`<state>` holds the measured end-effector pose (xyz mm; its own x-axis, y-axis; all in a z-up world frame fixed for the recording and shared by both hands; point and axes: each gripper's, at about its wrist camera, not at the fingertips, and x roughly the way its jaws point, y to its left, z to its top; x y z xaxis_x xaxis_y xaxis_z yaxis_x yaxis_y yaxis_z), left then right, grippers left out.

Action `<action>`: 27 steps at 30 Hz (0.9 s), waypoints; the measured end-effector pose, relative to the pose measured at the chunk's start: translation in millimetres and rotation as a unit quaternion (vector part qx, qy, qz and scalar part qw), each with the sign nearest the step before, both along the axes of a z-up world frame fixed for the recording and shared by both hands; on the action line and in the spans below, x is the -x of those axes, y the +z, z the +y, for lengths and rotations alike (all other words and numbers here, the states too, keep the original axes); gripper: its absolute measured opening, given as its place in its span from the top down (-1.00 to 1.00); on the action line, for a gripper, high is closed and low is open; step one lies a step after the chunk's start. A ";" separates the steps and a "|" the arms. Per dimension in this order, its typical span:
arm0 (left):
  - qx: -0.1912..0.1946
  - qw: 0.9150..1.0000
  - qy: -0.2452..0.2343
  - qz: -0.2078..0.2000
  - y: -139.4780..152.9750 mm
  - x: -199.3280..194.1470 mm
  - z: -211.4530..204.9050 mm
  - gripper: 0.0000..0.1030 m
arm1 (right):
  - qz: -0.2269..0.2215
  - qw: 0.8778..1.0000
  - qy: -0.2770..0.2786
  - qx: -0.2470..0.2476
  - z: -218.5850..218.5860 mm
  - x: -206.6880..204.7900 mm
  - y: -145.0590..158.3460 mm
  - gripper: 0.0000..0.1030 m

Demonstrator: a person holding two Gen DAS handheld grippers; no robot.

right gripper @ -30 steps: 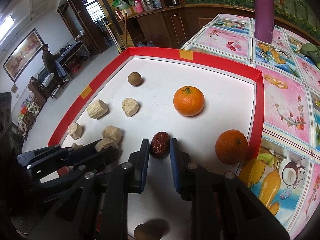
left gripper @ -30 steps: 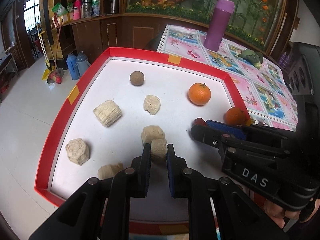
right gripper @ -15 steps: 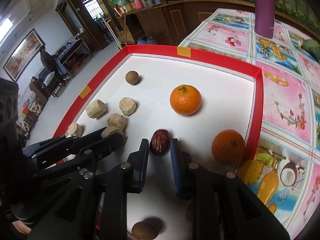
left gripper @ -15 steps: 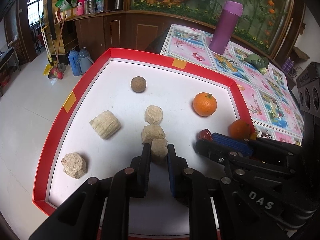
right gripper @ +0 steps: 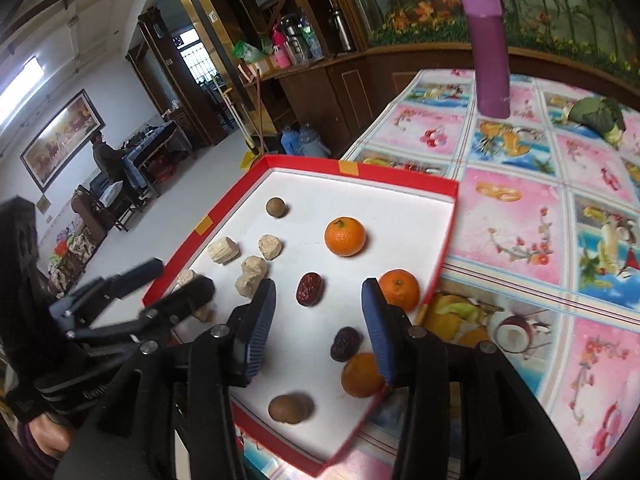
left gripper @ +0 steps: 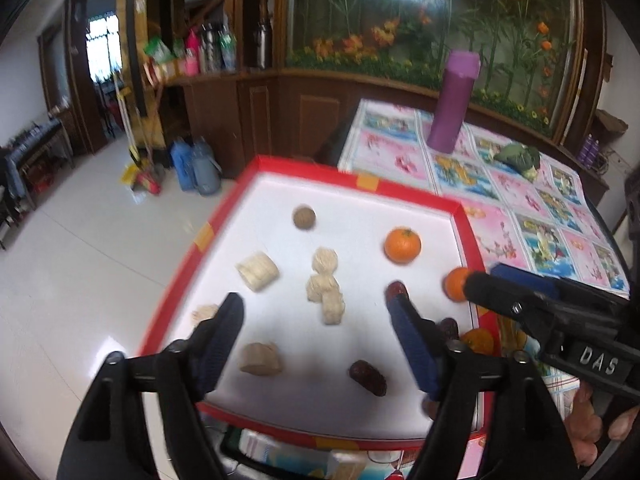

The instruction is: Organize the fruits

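A red-rimmed white tray (left gripper: 400, 190) (right gripper: 400, 176) holds several beige puffed blocks, oranges, dark red dates and brown round fruits. My left gripper (left gripper: 314, 302) (right gripper: 178, 278) is open above the tray, and a beige block (left gripper: 333, 308) lies free below it against another block (left gripper: 320, 287). My right gripper (right gripper: 319, 286) (left gripper: 488, 276) is open too, raised over a date (right gripper: 310, 289) that rests on the tray. One orange (right gripper: 345, 236) sits mid-tray, a second orange (right gripper: 400, 289) by the right rim, and a third orange (right gripper: 362, 374) is partly hidden behind my right finger.
A purple bottle (right gripper: 488, 52) and a green bundle (right gripper: 596, 114) stand on the floral tablecloth (right gripper: 520, 220) right of the tray. Left of the tray the table ends above the tiled floor (left gripper: 80, 260). A person (right gripper: 106, 156) stands far off.
Both grippers have opened and pulled back and up. The left let go of the beige block beside another block. The right let go of the date on the tray.
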<state>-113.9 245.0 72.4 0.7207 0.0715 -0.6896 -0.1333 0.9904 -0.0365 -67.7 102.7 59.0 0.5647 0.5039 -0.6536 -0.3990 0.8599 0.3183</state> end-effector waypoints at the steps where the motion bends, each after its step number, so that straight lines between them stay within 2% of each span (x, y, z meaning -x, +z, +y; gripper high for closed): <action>1: -0.009 1.000 0.005 -0.010 5.2 4.3 -1.3 -0.55 | -0.006 1.000 -0.002 0.003 -2.1 4.5 2.3 0.04; 7: -0.044 0.998 0.030 -0.044 26.3 19.6 -7.0 -0.59 | -0.058 0.998 -0.021 0.028 -19.0 34.6 16.1 -0.11; 11: -0.041 0.996 0.049 -0.057 36.1 27.4 -5.2 -0.60 | -0.100 0.993 -0.040 0.039 -33.1 55.2 26.8 -0.18; 14: -0.060 0.993 0.080 -0.058 39.3 30.7 -4.7 -0.60 | -0.144 0.987 -0.054 0.047 -43.0 71.0 34.6 -0.33; 17: -0.092 0.988 0.106 -0.067 38.6 35.5 -7.9 -0.60 | -0.182 0.979 -0.077 0.046 -50.0 83.9 39.5 -0.52; 19: -0.090 0.989 0.099 -0.066 37.1 36.6 -9.0 -0.61 | -0.210 0.973 -0.094 0.035 -56.1 91.6 42.0 -0.84; 21: -0.088 0.990 0.097 -0.059 35.5 36.9 -9.5 -0.61 | -0.230 0.967 -0.104 0.024 -60.1 99.0 42.7 -1.00; 23: -0.096 0.989 0.096 -0.060 35.3 39.1 -11.9 -0.61 | -0.242 0.966 -0.093 0.011 -61.7 103.3 41.9 -1.00; 27: -0.094 0.990 0.090 -0.062 35.6 40.8 -12.6 -0.61 | -0.229 0.971 -0.069 0.025 -53.2 102.9 35.0 -1.00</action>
<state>-154.7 232.4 108.1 0.7627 0.3250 -0.5591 -0.3146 0.9418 0.1183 -170.5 49.5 94.1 0.8620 0.3772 -0.3386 -0.3688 0.9250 0.0916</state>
